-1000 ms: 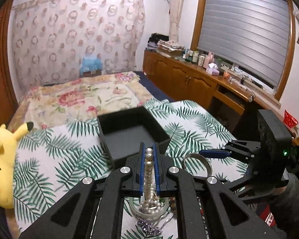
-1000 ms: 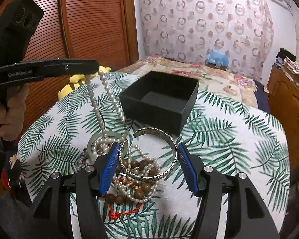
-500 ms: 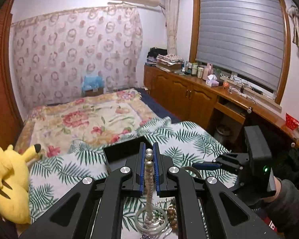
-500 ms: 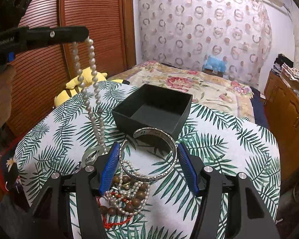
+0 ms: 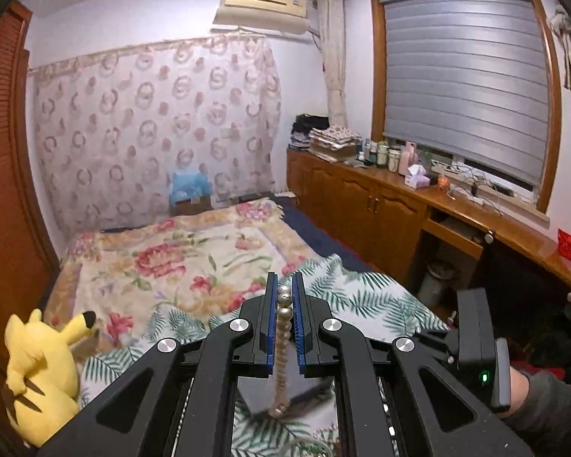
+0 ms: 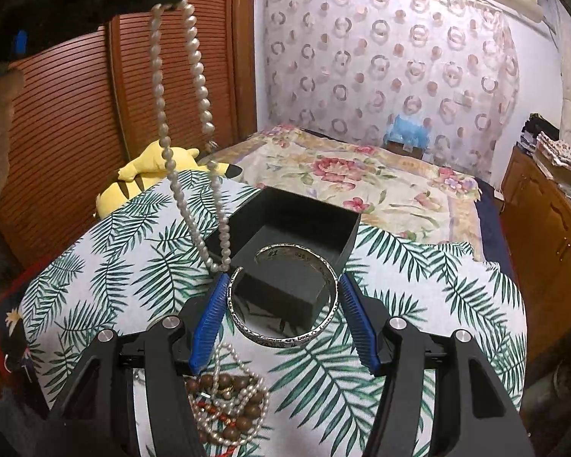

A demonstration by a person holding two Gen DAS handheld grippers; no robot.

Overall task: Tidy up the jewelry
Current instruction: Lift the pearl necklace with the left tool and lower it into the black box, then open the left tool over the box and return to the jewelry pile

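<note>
Since a second ago the left gripper has gone way up, so the pearl necklace now dangles fully clear of the pile, its bottom loop swinging just beside the near-left corner of the black box. Its blue pads are clenched on the top few pearls, strand hanging straight down between them. Meanwhile the right gripper has come up too and is grasping the silver cuff bracelet across its width, holding it just in front of the box, above the near wall. What's left of the heap, wooden beads and a smaller pearl strand with some red cord, sits on the palm-leaf cloth on the near side of the box, under the right gripper. So I'd say we're mid-transfer, two pieces lifted, neither one in the box yet. Next thing is probably to carry the necklace over the opening and lower it slowly so it coils inside instead of draping over the rim, then drop the cuff in beside it.
</note>
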